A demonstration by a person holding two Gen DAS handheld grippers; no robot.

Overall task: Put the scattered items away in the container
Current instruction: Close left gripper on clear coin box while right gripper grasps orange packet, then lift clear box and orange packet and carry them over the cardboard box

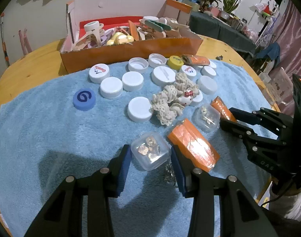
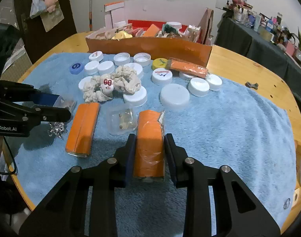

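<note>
Right gripper (image 2: 148, 152): lower centre of its own view, jaws closed tight on an orange packet (image 2: 149, 148), both pads pressing its sides; packet lies on the blue towel (image 2: 229, 128).
Left gripper (image 1: 150, 158): lower centre of its view, jaws part open around a clear box (image 1: 149, 151); pads look to touch its sides, but whether they press I cannot tell.
Container: cardboard box (image 1: 130, 51) at upper centre, on the wooden table (image 1: 32, 63), already holding a jumble of items.
Done: part of the clutter sits inside the cardboard box.
Left: many bottle caps (image 1: 139, 109), a blue cap (image 1: 84, 99), a yellow cap (image 1: 176, 61), a lace scrunchie (image 1: 174, 98), a second clear box (image 1: 206, 117), more orange packets (image 1: 194, 146).
Progress: judged under halfway; most items are scattered on the towel.
</note>
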